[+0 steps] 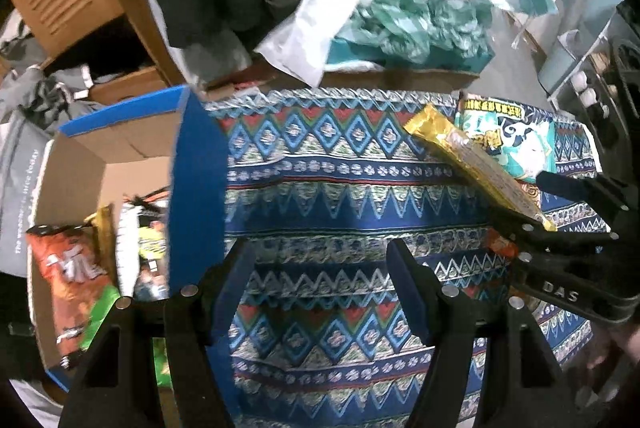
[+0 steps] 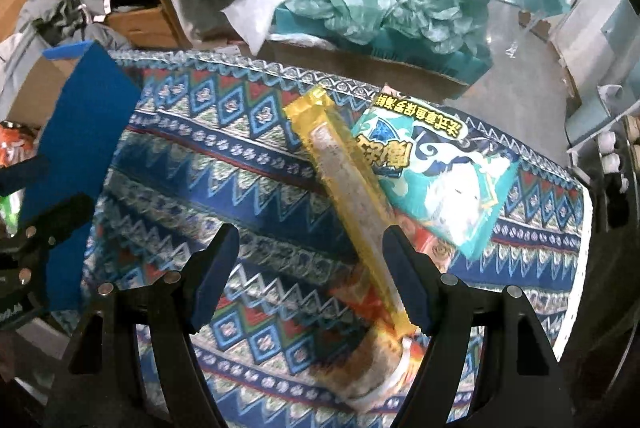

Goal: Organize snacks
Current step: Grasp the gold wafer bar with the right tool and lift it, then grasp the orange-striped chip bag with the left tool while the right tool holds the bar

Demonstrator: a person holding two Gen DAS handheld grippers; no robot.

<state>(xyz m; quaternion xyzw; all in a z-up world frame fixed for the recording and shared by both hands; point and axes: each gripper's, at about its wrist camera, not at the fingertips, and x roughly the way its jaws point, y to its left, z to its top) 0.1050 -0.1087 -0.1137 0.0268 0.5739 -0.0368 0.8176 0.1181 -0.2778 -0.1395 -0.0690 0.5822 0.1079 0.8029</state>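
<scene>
Patterned cloth [image 2: 256, 163] — several packets already in box [image 1: 120, 155]; gold bar [image 2: 352, 195] and teal bag [image 2: 440, 179] remain. Left gripper [image 1: 320, 292] and right gripper [image 2: 308, 276] both open — empty.

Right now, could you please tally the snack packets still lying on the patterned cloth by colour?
Yellow: 1, the long yellow packet
Teal: 1, the teal packet
Orange-red: 1, the orange-red packet, partly under the yellow one
Total: 3
</scene>
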